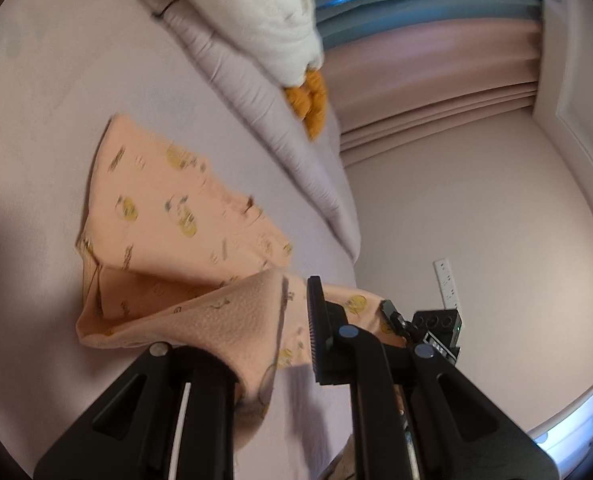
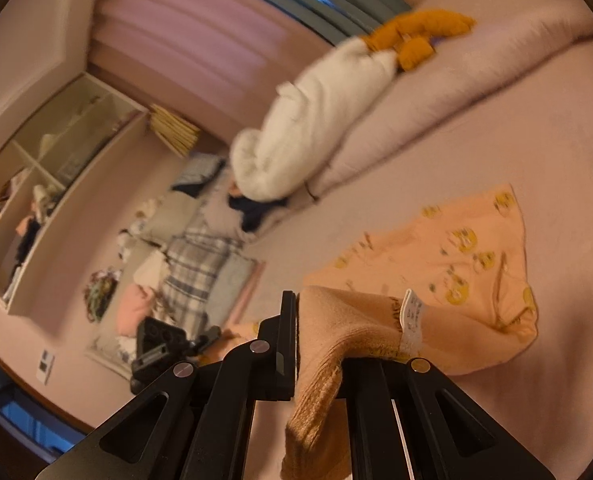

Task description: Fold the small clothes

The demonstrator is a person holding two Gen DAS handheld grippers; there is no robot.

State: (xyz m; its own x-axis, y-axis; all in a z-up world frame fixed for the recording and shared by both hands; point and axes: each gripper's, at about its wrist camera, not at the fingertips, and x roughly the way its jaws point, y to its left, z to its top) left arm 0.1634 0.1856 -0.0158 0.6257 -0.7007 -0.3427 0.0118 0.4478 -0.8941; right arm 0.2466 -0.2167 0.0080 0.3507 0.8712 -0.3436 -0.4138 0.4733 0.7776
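Both jaws clamped on the near edge of a small peach garment (image 1: 168, 216), lifted for a fold.

Left gripper (image 1: 272, 328) and right gripper (image 2: 320, 336) each pinch a corner of the cloth, the right at the ribbed hem beside the care label (image 2: 412, 316). Its far part rests on the bed (image 1: 36, 160), probably anchoring it so the raised edge can be carried over.

No text is legible in either view. A white care label (image 2: 412, 320) is sewn to the peach garment (image 2: 448, 264); its print is too small to read. The yellow motifs (image 1: 184, 216) printed on the garment carry no readable lettering.
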